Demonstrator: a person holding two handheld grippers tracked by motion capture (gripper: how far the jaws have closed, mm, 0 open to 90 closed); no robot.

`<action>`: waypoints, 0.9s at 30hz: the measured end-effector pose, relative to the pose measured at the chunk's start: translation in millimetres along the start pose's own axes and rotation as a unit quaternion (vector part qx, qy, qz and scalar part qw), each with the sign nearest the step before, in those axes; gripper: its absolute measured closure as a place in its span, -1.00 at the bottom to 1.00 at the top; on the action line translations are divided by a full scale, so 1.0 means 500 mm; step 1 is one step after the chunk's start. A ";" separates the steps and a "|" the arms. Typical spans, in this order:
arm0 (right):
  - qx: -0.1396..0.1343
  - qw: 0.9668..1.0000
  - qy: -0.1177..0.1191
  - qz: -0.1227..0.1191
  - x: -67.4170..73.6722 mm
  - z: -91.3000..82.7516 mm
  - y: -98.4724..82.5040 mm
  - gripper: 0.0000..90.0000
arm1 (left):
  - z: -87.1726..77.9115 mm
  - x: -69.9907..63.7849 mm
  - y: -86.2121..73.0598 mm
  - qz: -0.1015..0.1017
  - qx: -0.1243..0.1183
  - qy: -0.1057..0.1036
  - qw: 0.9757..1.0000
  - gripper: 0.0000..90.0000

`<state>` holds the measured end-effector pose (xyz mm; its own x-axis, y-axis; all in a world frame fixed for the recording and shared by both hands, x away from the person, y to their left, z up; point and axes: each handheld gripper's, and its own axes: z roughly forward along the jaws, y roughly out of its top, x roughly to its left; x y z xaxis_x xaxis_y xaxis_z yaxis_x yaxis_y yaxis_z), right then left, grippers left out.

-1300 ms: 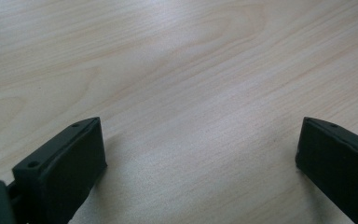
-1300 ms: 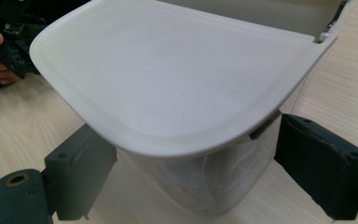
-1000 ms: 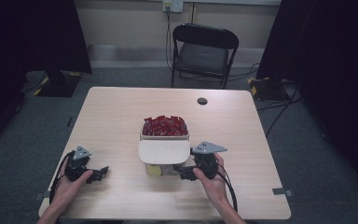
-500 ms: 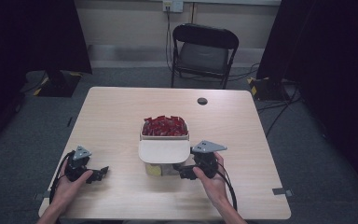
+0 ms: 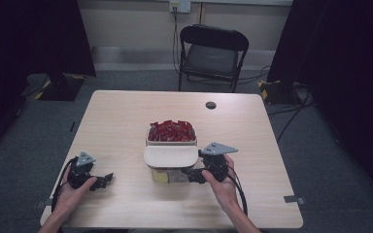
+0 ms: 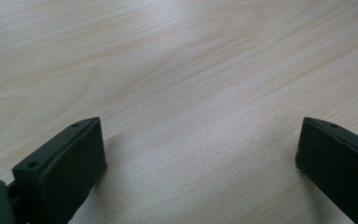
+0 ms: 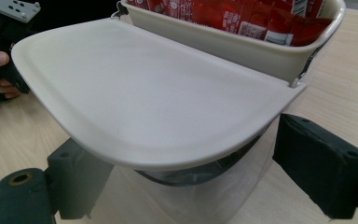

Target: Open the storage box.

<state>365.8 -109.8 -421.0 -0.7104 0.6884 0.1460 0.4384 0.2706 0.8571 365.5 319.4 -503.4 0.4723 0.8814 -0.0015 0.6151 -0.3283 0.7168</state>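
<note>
A cream tub [image 5: 148,141] full of red packets [image 5: 171,131] stands mid-table. A flat cream lid [image 5: 171,156] juts from its near side over a clear cup [image 5: 167,175] with something yellow inside. My right gripper [image 5: 190,174] lies level at the cup's right side. In the right gripper view the clear cup [image 7: 191,196] sits between the jaws under the lid [image 7: 135,93]. The jaws have just been closing, and the pads [image 7: 321,172] stand close to its walls without a visible squeeze. My left gripper [image 5: 108,178] rests on the table [image 6: 177,70] at the near left, open and holding nothing.
A small black disc [image 5: 211,105] lies near the table's far edge. A black folding chair [image 5: 213,53] stands behind the table. Dark curtains hang on both sides. The other hand with its gripper [image 7: 0,46] appears beyond the lid in the right gripper view.
</note>
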 end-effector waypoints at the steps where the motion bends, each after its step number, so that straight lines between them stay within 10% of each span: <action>1: -0.001 1.000 -0.001 0.000 0.000 0.000 0.001 -0.70 | 0.000 0.000 0.000 0.000 0.000 0.000 1.000 -0.98; 27: -0.020 1.000 -0.020 0.005 -0.016 -0.004 0.030 -0.69 | 0.000 0.000 0.000 0.000 0.000 0.000 1.000 -0.98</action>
<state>377.0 -112.7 -408.4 -0.6837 0.7170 0.1359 0.4219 0.2365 0.8752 365.5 319.5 -503.3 0.4729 0.8811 -0.0012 0.6151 -0.3291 0.7165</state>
